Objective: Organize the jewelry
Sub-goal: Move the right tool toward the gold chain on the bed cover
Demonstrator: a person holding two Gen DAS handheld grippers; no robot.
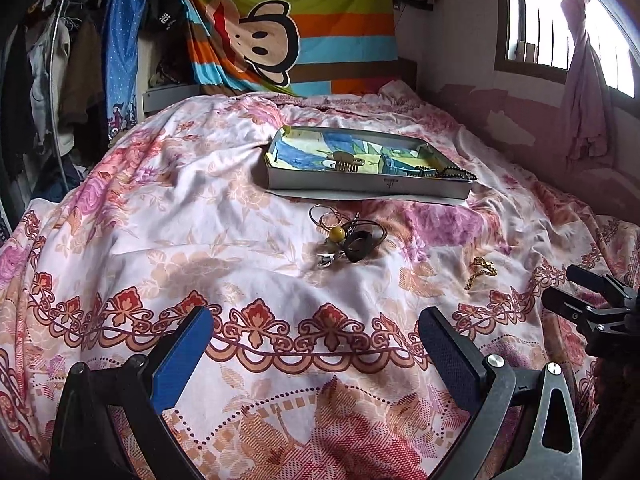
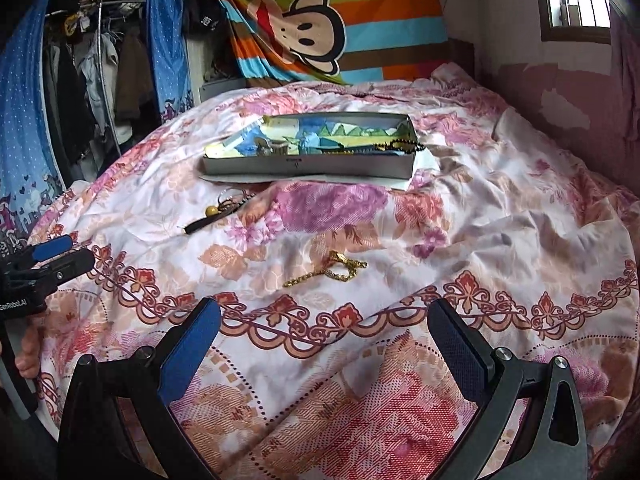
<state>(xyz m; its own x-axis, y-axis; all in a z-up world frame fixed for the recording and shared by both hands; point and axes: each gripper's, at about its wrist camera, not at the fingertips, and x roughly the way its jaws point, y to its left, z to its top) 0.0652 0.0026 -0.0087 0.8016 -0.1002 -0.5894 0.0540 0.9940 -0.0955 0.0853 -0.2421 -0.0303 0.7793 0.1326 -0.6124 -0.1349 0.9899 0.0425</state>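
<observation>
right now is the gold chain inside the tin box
No, the gold chain lies loose on the floral bedspread, apart from and nearer the camera than the tin box.

L wrist cam: low over bed (image 1: 200,184), foot end, facing headboard wall w/ monkey sheet (image 1: 296,28) | R wrist cam: same height, just right of L, same heading | shared: tray (image 1: 368,188) (image 2: 308,168) mid-bed, gold chain (image 1: 482,270) (image 2: 332,270); each cam catches the other's gripper at frame edge
</observation>
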